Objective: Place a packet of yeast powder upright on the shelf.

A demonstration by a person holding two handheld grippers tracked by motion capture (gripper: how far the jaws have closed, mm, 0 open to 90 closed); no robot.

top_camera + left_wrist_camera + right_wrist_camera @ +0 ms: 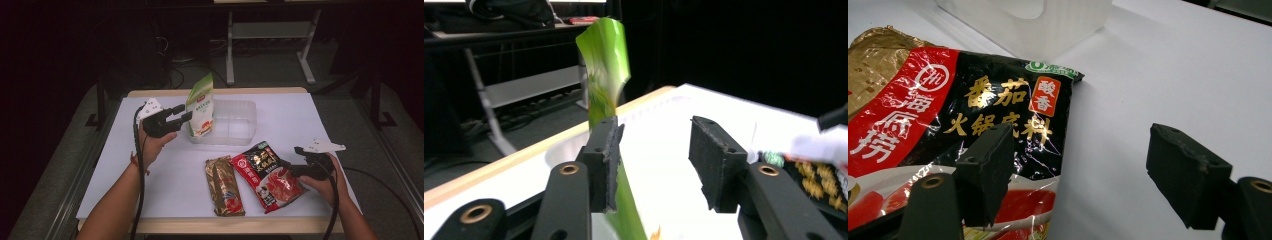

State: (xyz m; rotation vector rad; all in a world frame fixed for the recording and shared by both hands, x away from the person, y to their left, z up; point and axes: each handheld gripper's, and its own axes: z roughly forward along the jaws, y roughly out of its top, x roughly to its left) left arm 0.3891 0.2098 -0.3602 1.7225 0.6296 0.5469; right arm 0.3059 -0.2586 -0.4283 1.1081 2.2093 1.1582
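Your left tongs (pixel 186 114) stand open beside the green pouch (pixel 201 106), already upright in the clear bin (pixel 240 125), while your open right tongs (pixel 295 162) hover at the red packet (pixel 265 175), which, like the gold one (pixel 224 186), waits on the worktop (pixel 310 120).

Desk (pixel 320 120): white top, wooden edge.
Floor (pixel 55 165): grey carpet.
Behind: white metal frame (pixel 270 35), cables (pixel 180 70) on the floor.
Light: bright on the desk, the room dark.

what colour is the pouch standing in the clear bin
Green and white; the pouch in the bin shows best in the high view.
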